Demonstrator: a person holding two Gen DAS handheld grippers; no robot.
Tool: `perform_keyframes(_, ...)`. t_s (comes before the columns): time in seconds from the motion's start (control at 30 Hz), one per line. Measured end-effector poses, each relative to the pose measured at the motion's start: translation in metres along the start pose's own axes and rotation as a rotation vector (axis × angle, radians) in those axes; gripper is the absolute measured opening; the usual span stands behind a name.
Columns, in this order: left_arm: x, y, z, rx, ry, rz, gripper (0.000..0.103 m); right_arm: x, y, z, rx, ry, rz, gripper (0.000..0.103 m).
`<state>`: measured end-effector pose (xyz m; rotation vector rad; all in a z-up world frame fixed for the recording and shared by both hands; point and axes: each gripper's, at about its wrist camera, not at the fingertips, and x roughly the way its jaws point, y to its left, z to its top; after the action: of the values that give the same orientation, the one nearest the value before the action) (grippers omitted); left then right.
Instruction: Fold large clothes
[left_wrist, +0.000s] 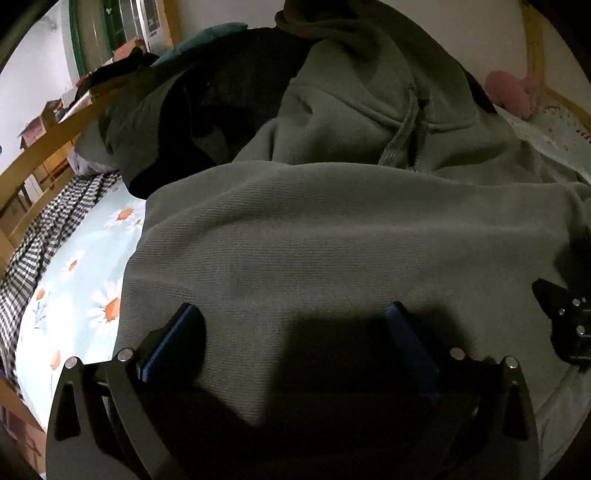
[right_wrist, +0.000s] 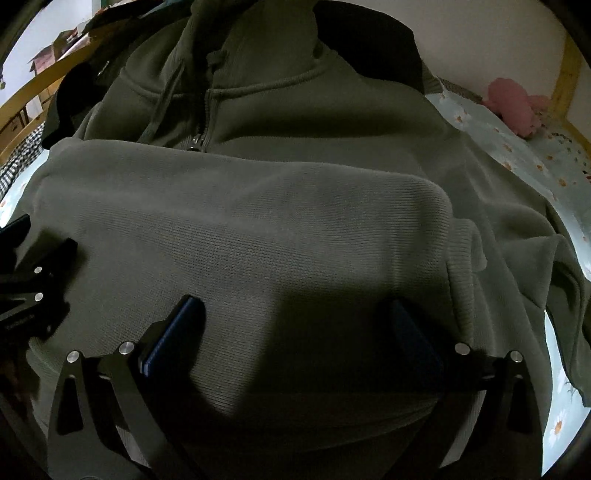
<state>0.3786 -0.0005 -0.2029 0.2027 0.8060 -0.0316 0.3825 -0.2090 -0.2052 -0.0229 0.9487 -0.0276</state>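
Lying folded on bedsheet (left_wrist: 74, 280): grey hoodie (right_wrist: 258, 236), grippers apart

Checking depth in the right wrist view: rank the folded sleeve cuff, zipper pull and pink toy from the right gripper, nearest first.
From the right gripper:
1. Sleeve cuff, right, on the hoodie.
2. Zipper pull, ahead, left of centre.
3. Pink toy, far right, by the bed frame.

Ahead: the folded green hoodie (right_wrist: 258, 229) is filling the space under both wide-spread grippers.
Left: daisy bedsheet (left_wrist: 85, 280) is lying bare.
Beyond: dark clothes pile (left_wrist: 221, 110) is blocking.
Far right: pink plush (right_wrist: 513, 107) is sitting against the wooden bed rail (right_wrist: 567, 81).
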Motion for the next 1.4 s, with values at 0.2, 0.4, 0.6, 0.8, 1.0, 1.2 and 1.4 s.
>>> perform_keyframes(0.2,-0.014,-0.002,0.009,0.019,0.02,-0.027,0.098,-0.027,-0.017,-0.003,0.092,-0.068,0.141,0.1)
perform_keyframes(0.4,-0.06,-0.046,0.037,0.031,-0.064,-0.173,0.098,-0.072,-0.072,-0.002,0.184,-0.137,0.177,0.1)
perform_keyframes(0.6,-0.076,-0.128,0.067,0.103,-0.064,-0.327,0.098,-0.102,-0.153,-0.025,0.297,-0.162,0.101,0.1)
perform_keyframes(0.8,-0.088,-0.22,0.076,0.202,-0.062,-0.416,0.098,-0.125,-0.237,-0.054,0.379,-0.175,0.021,0.1)
perform_keyframes(1.0,-0.093,-0.3,0.081,0.284,-0.052,-0.482,0.098,-0.135,-0.304,-0.083,0.442,-0.163,-0.042,0.1)
perform_keyframes(1.2,-0.087,-0.361,0.089,0.311,-0.023,-0.542,0.098,-0.139,-0.361,-0.108,0.479,-0.141,-0.094,0.1)
perform_keyframes(1.4,-0.087,-0.422,0.097,0.371,-0.048,-0.573,0.098,-0.147,-0.403,-0.126,0.462,-0.146,-0.204,0.1)
